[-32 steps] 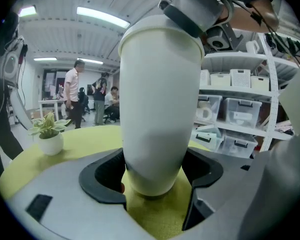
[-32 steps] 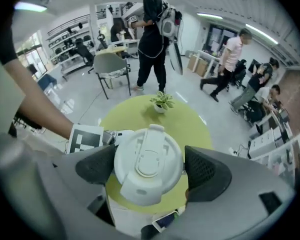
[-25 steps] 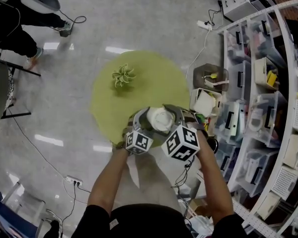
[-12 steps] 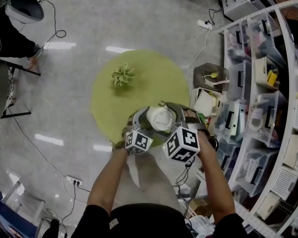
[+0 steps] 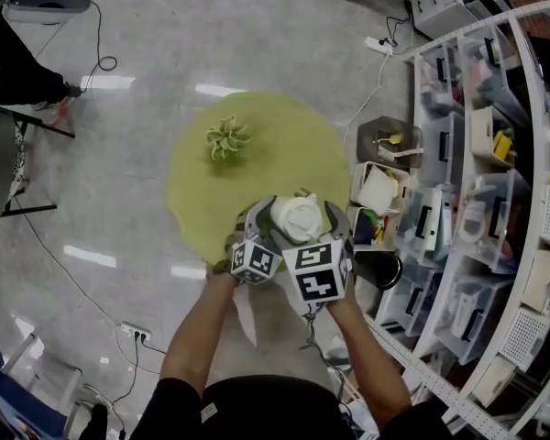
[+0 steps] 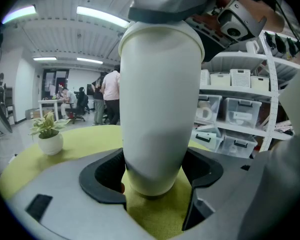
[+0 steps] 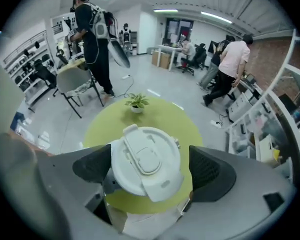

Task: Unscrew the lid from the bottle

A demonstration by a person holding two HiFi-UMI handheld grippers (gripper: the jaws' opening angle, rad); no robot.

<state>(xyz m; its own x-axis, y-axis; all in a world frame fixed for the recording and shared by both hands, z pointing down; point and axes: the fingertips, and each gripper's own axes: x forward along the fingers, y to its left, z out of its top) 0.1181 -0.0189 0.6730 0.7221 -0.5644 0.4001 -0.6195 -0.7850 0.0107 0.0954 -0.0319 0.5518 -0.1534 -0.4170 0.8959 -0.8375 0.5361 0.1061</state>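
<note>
A white bottle (image 6: pixel 160 109) stands on the round green table (image 5: pixel 257 154), near its front edge. My left gripper (image 6: pixel 154 174) is shut on the bottle's lower body, a pad against each side. The white flip-top lid (image 7: pixel 147 161) sits on the bottle's top, seen from above. My right gripper (image 7: pixel 151 169) reaches down over it with the lid between its jaws. Those jaws are opening: a gap shows at the right pad (image 7: pixel 210 171). From the head view, the lid (image 5: pixel 298 216) shows between both marker cubes.
A small potted plant (image 5: pixel 225 138) stands at the table's far side. White shelving with plastic bins (image 5: pixel 495 200) curves along the right, with boxes (image 5: pixel 385 145) and a power strip (image 5: pixel 378 47) on the floor beside it. People stand farther back in the room.
My right gripper has swung left, from the bottle's right side to straight behind it, and its jaws have widened off the lid. The left gripper and bottle have stayed put.
</note>
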